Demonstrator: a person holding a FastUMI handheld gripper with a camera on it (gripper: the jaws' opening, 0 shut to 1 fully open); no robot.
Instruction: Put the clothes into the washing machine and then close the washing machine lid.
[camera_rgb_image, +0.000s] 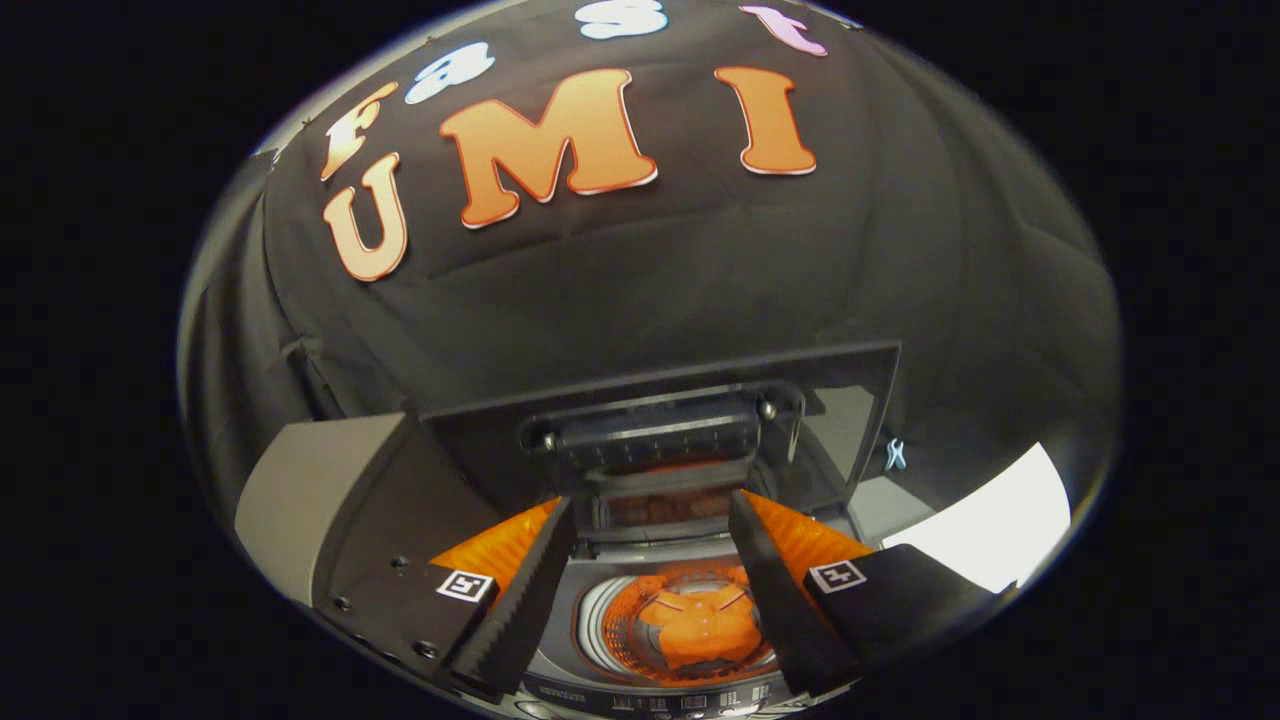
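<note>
Hanging wide open and empty, tongs (650, 600) above washing machine (600, 690), orange clothes (700, 625) in drum, lid (660, 400) raised upright — facing the tongs.

The claw (650, 590) hangs with its two fingers (520, 600) spread wide apart — nothing pressed between them.

Washing machine drum (610, 630) mouth open; orange garment (705, 625) lies at its bottom, free room above it. Gripper (650, 590) fingers spread apart, empty, over the opening. Raised lid (690, 400) stands upright just beyond, blocking the far side.
</note>
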